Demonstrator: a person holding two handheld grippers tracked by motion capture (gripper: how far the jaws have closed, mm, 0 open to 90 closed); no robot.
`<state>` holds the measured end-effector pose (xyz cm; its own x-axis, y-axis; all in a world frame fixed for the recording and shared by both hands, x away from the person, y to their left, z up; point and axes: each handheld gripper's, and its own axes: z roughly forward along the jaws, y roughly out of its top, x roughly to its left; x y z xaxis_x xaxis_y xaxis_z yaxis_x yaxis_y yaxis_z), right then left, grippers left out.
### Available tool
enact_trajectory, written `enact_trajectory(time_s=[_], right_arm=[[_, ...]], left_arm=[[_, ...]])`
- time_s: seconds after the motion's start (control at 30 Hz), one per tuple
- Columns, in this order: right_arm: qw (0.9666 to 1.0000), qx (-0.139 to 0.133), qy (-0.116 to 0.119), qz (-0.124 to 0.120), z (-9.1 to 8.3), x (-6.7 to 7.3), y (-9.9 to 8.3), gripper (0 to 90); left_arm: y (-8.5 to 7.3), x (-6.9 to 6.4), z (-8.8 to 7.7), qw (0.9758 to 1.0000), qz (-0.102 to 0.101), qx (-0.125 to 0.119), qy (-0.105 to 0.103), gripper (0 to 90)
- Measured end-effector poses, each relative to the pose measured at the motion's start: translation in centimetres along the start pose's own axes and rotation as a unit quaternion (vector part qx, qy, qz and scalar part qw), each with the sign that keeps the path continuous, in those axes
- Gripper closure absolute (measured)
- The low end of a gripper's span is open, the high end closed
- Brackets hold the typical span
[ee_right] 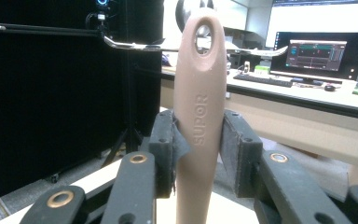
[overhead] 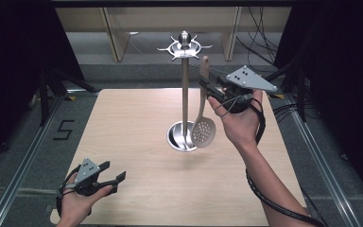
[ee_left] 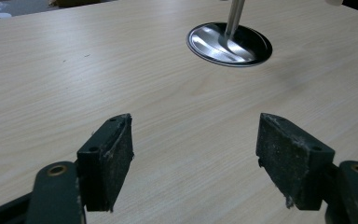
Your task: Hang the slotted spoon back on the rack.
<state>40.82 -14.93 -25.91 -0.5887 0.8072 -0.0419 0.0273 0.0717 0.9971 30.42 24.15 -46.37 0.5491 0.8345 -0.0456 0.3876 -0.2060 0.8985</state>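
Right gripper (overhead: 208,87) clamps the slotted spoon (overhead: 203,124) by its upper handle, hanging bowl-down beside the rack (overhead: 185,94) above mid-table; likely light, stiff, smooth plastic, bottom-heavy, may swing; left gripper (overhead: 118,177) open, empty, near-left corner.

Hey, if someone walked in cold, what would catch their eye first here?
Likely the slotted spoon, hanging bowl-down beside the metal rack at mid-table, its handle clamped in the right tongs. Next, the rack's hooked crown, close to the hole in the handle's tip. The left tongs rest open near the table's front edge.
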Motion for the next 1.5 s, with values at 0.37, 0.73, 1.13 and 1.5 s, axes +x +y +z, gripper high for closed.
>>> enact_trajectory(time_s=[0.37, 0.73, 1.13, 1.5], right_arm=[[1.0, 0.002, 0.0, -0.002, 0.3, 0.1, 0.2, 68.4], [1.0, 0.003, 0.001, -0.003, 0.7, 0.2, 0.4, 68.3], [1.0, 0.008, 0.003, 0.003, 1.1, 0.2, 0.5, 68.3], [0.9999, 0.014, 0.005, 0.007, 1.5, 0.3, 0.6, 68.3]], left_arm=[[0.0, 0.1, -0.1, 1.0, 0.008, 0.003, 0.001, 26.9], [0.0, 0.1, -0.1, 1.0, 0.009, 0.004, 0.001, 26.9], [0.0, 0.1, -0.1, 1.0, 0.008, 0.003, 0.001, 26.9], [0.0, 0.1, -0.1, 1.0, 0.007, 0.003, 0.001, 26.9]])
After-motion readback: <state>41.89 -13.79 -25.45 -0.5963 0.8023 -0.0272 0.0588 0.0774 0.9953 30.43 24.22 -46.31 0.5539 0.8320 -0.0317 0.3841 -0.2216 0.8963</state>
